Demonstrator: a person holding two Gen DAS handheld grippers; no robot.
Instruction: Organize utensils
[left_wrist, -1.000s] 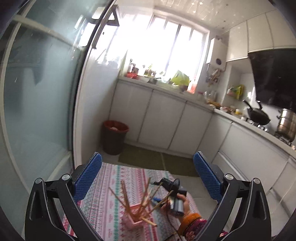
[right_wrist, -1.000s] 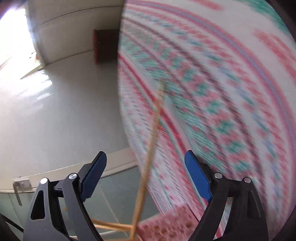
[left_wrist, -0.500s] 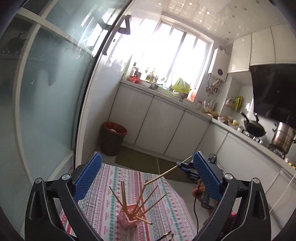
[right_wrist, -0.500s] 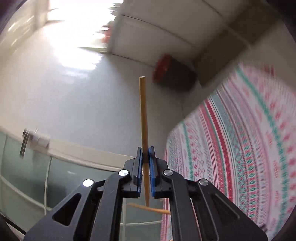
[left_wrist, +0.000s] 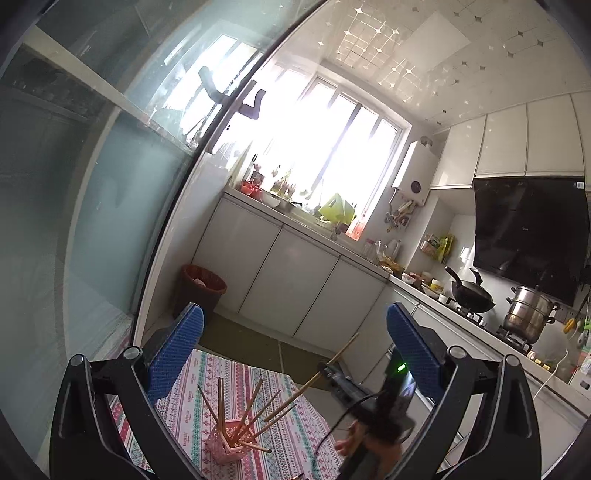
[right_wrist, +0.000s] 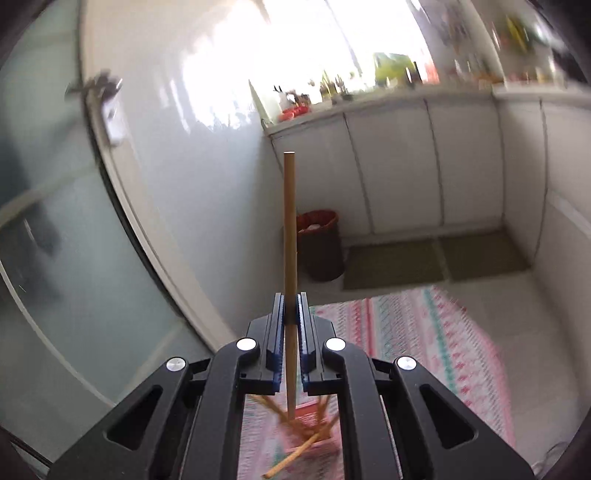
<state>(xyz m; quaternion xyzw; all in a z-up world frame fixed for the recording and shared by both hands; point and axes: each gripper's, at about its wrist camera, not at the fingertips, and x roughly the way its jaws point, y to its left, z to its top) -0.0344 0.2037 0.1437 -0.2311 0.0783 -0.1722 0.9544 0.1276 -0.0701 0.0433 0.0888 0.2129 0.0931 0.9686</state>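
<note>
Your right tongs (right_wrist: 291, 314) pinch one wooden chopstick (right_wrist: 289, 221) above the pink holder (left_wrist: 228, 445) near the table's (left_wrist: 295, 435) middle; your left tongs (left_wrist: 295, 343) stand spread, empty.

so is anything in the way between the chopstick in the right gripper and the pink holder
No separate obstacle shows. The right gripper is shut on the chopstick, above the pink holder. Only the chopsticks already splayed in the holder crowd its opening.
</note>
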